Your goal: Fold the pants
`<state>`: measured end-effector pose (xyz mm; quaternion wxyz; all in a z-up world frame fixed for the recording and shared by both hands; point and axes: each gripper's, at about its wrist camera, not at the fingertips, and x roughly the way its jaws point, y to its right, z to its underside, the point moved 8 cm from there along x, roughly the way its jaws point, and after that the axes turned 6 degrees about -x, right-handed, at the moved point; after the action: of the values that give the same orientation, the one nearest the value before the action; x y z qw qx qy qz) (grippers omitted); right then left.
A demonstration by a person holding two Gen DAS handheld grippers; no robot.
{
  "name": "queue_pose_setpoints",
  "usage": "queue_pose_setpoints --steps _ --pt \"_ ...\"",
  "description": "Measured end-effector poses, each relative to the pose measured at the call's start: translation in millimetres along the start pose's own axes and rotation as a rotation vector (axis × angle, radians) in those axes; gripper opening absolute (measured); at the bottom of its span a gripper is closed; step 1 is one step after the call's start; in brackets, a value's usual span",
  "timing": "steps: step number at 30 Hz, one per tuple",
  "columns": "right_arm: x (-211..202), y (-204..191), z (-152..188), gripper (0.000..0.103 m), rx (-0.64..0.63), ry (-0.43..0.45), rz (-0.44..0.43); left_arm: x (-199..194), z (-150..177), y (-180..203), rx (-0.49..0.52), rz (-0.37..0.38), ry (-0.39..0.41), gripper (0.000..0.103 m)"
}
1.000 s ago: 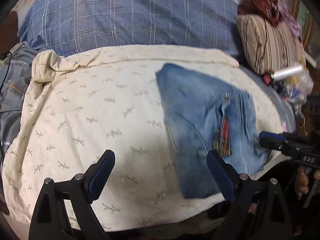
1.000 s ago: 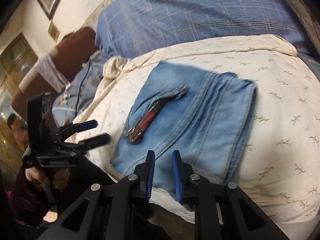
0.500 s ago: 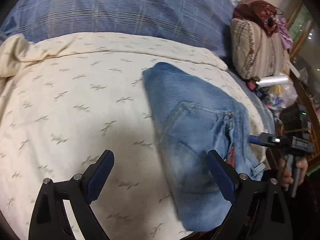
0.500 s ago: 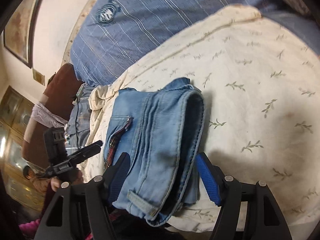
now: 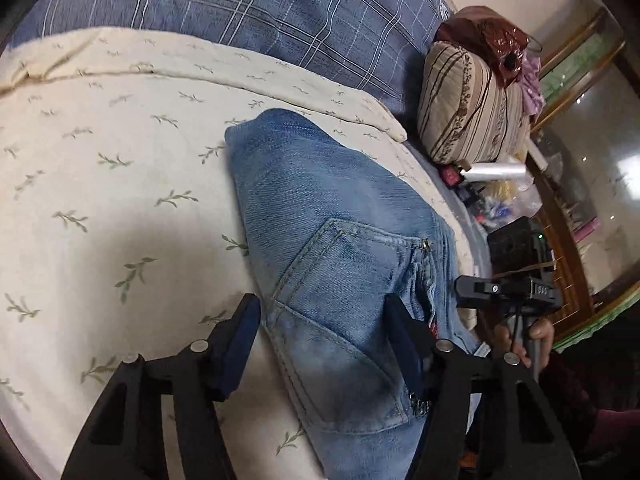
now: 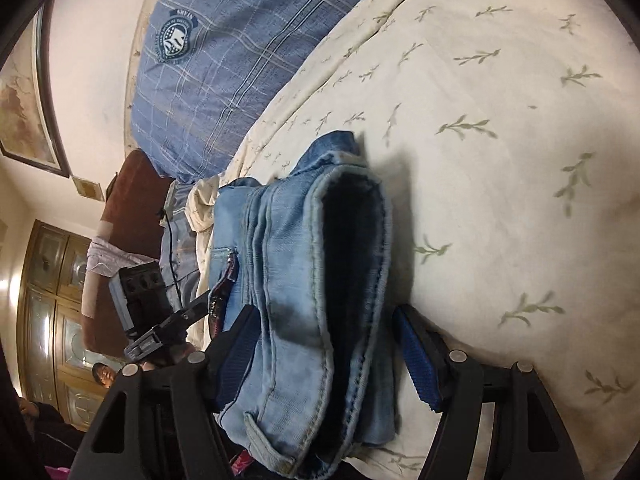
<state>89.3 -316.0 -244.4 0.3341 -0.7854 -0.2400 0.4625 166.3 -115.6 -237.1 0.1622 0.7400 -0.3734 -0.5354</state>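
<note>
Folded jeans lie on the cream leaf-print bedspread, near the bed's front edge, with the blue plaid quilt behind. The left hand-held gripper straddles the pocket end, jaws closing, denim between them, pads not visibly pressing yet. The right hand-held gripper straddles the waistband end of the stack, jaws spread apart around the fabric, not clamped. A striped cushion sits off at the bed's far side, well apart from the jeans.
</note>
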Motion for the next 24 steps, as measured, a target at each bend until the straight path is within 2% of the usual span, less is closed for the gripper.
queue_pose_setpoints --steps 6,16,24 --pt "10 -11 -2 0.070 -0.029 -0.003 -0.024 3 -1 -5 -0.043 0.080 -0.006 0.059" --pt "17 -12 -4 0.068 -0.004 -0.002 -0.034 4 -1 -7 -0.063 0.112 -0.009 0.059" --pt "12 -22 -1 0.044 -0.071 0.046 0.042 2 -2 0 -0.037 0.070 0.004 0.048"
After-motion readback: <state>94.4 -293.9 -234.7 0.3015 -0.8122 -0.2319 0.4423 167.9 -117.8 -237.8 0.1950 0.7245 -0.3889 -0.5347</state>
